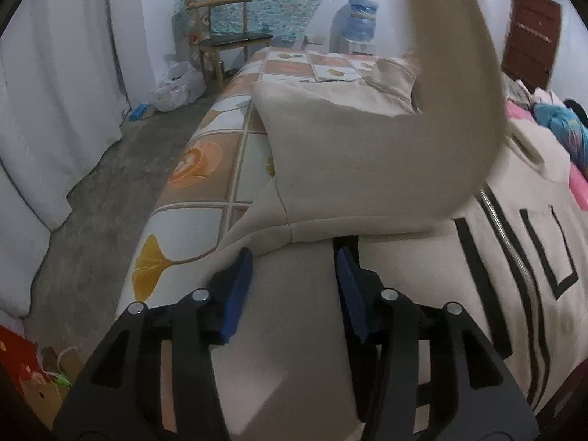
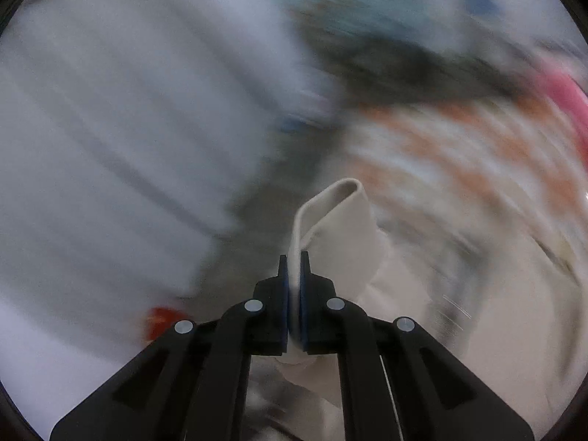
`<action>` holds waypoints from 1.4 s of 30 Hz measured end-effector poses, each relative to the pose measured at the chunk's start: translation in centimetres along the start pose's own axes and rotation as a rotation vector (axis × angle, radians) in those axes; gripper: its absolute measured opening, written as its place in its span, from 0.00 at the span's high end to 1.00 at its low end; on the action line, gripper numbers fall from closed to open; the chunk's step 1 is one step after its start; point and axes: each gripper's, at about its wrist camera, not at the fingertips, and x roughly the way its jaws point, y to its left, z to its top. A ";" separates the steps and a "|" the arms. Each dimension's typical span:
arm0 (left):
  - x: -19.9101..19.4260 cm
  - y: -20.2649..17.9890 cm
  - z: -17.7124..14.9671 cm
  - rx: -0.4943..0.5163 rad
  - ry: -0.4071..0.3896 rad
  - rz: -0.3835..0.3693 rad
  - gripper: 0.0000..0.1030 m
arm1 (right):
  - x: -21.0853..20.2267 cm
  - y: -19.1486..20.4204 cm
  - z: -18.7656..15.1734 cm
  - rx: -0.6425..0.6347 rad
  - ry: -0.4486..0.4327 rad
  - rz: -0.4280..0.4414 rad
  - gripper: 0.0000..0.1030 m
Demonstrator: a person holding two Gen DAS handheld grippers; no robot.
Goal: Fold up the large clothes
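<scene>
A large beige zip-up jacket (image 1: 404, 275) with black markings and a silver zipper (image 1: 503, 231) lies on the bed. My left gripper (image 1: 294, 257) is open and rests on the jacket's folded part, with fabric between its blue pads. A beige sleeve (image 1: 452, 84) rises above the jacket toward the top of the left wrist view. My right gripper (image 2: 294, 261) is shut on the beige sleeve cuff (image 2: 338, 220), held in the air. The right wrist view is strongly blurred.
The bed has a tiled orange and white cover (image 1: 220, 154). Pink and blue clothes (image 1: 558, 121) lie at the right. A wooden chair (image 1: 228, 44), a water dispenser (image 1: 360, 22) and a plastic bag (image 1: 176, 88) stand beyond the bed. White curtains (image 1: 55, 110) hang at the left over grey floor (image 1: 99, 213).
</scene>
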 end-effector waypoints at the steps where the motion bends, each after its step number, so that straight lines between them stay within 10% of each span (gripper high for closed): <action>1: -0.1 0.0 0.1 -0.010 -0.001 0.005 0.54 | -0.2 3.3 1.1 -0.068 -0.044 0.076 0.95; 6: 0.1 0.1 0.7 -0.041 -0.021 0.090 0.53 | -1.5 6.8 1.4 -0.179 -0.124 0.126 0.95; 14: 1.3 0.0 0.6 -0.051 -0.015 0.227 0.64 | -6.8 -15.8 -8.6 0.159 -0.059 -0.330 0.95; 19: 1.7 -0.7 0.7 -0.017 -0.010 0.252 0.66 | -9.0 -24.1 -14.3 0.340 0.017 -0.441 0.95; 30: 1.5 -0.6 0.5 -0.025 0.015 0.236 0.68 | -8.7 -26.6 -16.2 0.364 0.058 -0.462 0.95; 36: 1.2 -0.1 0.4 -0.035 0.022 0.198 0.67 | -8.9 -26.7 -16.5 0.226 0.075 -0.819 0.87; 42: 0.5 0.3 0.4 -0.061 0.020 0.112 0.50 | -7.5 -22.8 -16.2 0.091 0.094 -0.710 0.86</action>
